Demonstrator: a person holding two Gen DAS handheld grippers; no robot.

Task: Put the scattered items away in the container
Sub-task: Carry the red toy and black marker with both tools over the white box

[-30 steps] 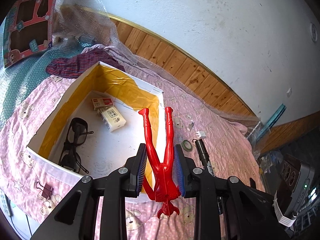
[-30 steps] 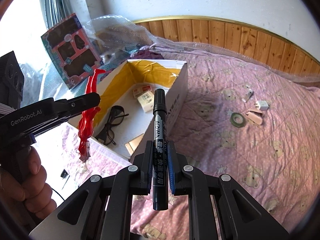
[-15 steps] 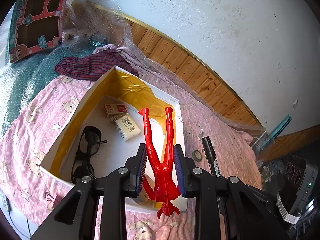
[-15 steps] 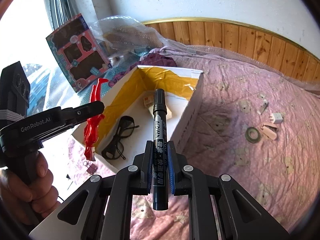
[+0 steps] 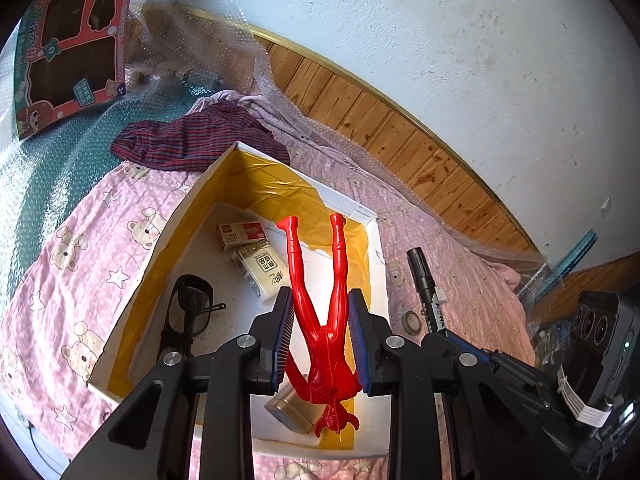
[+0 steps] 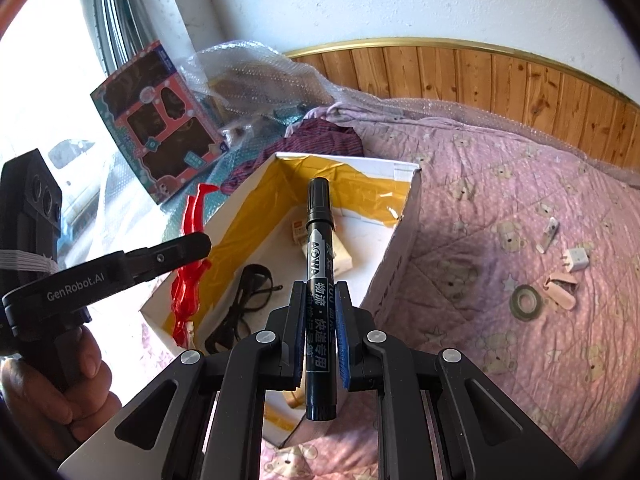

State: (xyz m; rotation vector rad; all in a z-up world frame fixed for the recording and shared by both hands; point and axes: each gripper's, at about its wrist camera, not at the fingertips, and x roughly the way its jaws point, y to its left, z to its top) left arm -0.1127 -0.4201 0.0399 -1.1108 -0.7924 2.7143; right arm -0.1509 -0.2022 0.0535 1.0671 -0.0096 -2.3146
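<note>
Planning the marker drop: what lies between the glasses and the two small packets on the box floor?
Bare white floor of the box, shown in the left wrist view: the glasses and the packets lie apart, nothing between.

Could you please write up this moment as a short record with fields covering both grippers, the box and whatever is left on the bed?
left gripper: shut on the red toy figure, held head-down over the box
right gripper: shut on the black marker, cap pointing forward toward the box
box: white, open top, yellow tape lining inside
in the box: dark glasses, two small packets, a metal tin
left on the bedspread: tape roll, white plug, small pink pieces
</note>
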